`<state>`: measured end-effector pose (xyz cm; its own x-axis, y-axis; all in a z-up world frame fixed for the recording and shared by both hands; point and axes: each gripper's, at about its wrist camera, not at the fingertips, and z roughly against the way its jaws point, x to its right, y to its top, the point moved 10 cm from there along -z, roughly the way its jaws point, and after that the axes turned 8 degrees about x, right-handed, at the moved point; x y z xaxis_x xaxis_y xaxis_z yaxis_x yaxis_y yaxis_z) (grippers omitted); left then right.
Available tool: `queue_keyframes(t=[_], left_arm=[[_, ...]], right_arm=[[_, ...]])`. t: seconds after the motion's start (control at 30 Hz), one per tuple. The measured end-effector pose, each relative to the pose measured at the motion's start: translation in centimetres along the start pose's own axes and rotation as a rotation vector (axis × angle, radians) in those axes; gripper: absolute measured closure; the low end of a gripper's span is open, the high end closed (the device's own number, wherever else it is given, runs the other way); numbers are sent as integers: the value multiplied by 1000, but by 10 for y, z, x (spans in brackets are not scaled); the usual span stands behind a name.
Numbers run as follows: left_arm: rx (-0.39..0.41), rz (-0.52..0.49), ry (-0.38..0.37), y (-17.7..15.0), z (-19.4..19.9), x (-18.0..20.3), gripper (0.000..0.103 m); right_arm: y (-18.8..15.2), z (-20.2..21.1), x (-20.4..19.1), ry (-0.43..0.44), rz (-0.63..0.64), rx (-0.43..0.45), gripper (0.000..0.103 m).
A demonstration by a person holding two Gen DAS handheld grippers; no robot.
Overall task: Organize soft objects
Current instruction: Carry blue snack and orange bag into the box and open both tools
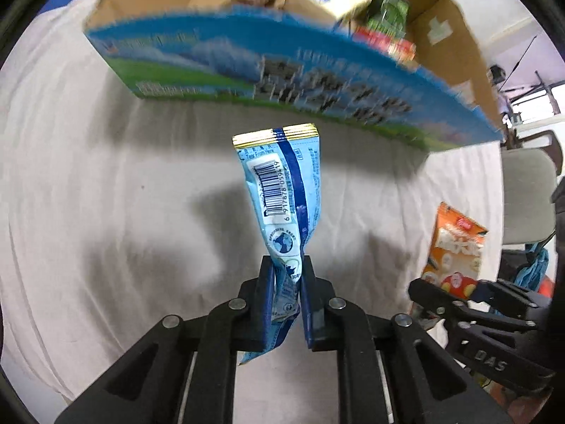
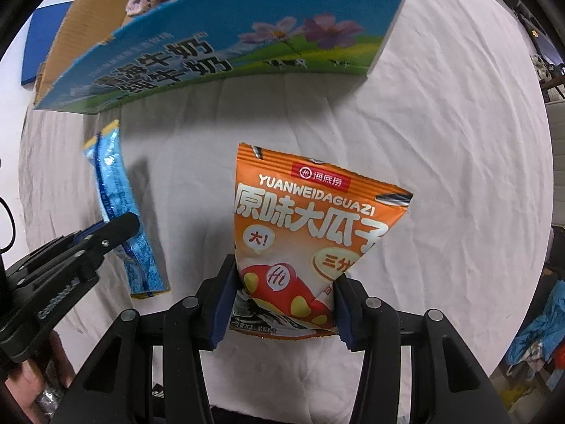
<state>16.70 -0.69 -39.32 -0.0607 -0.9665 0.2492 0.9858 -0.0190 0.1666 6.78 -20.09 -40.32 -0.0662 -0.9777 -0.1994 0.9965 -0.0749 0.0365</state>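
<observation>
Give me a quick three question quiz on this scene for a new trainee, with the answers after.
1. True or false: the left tongs are shut on the blue packet.
2. Which packet do the right tongs hold? A) green B) orange C) pink
3. Fill in: the cardboard box stands on a white ____.

Key: 1 true. 2 B, the orange packet. 3 cloth.
</observation>
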Motion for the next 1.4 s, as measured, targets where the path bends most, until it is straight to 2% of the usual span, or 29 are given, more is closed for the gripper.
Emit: queue_keyframes(t=[0.17,0.4,0.6,0.8,0.97,1.17,1.4], left_arm=[[75,-3,-41,16,50,-4,92],[210,-44,-109,76,127,25,92],[245,-69,-105,136,136,37,92],[128,-56,-76,190,90,22,92],[-6,-7,-30,215,42,-5,92],[-132,36,9,209,-6,-29,91],[-195,33,19,199,-31,-34,89]], right_arm=[[10,24,-5,33,18,34,52],[49,90,-22,112,52,135,52],[108,138,-34,125,91,242,52],[161,135,-53,103,97,252,52],[190,96,-64,105,77,185,52],[201,39,-72,110,55,77,52],[202,-15,-82,112,61,-11,51]])
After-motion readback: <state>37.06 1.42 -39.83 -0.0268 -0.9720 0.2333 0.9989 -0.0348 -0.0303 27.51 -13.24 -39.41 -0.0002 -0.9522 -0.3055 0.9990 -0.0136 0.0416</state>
